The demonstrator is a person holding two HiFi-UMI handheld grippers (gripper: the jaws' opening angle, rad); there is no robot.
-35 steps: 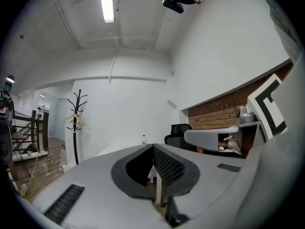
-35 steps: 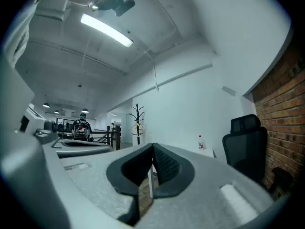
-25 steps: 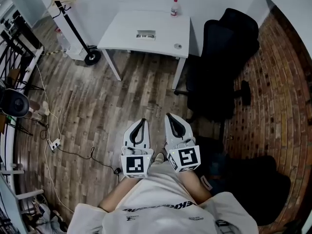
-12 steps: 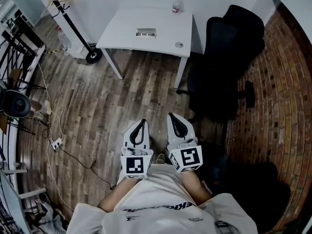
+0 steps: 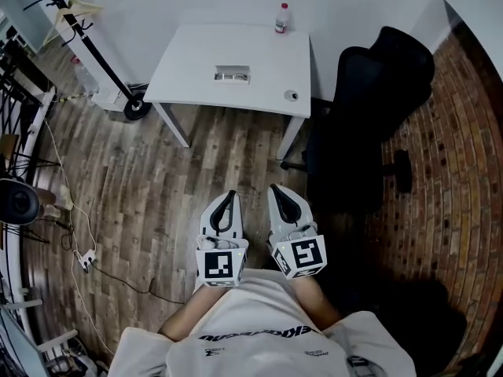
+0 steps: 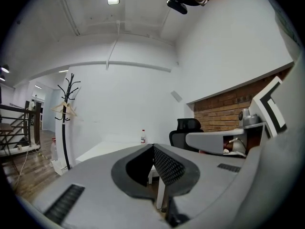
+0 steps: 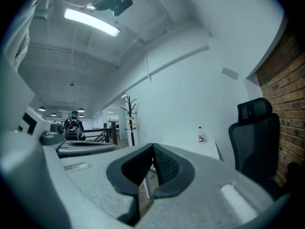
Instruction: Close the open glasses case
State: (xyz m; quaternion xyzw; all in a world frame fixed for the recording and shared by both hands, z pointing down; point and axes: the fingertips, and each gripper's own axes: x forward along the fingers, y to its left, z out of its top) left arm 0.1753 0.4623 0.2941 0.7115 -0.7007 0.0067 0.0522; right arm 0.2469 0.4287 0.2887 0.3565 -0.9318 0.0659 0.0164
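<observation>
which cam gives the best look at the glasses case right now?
Head view. It looks down on the table and shows the glasses case near its middle, small but unobstructed. Both gripper views catch the tabletop nearly edge-on: the bottle shows there, but the case can't be made out.

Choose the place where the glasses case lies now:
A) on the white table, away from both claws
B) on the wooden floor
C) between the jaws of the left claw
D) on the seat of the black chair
A: the head view shows the glasses case on the white table, while the left claw and the right claw are held close to the person, shut and empty.
</observation>
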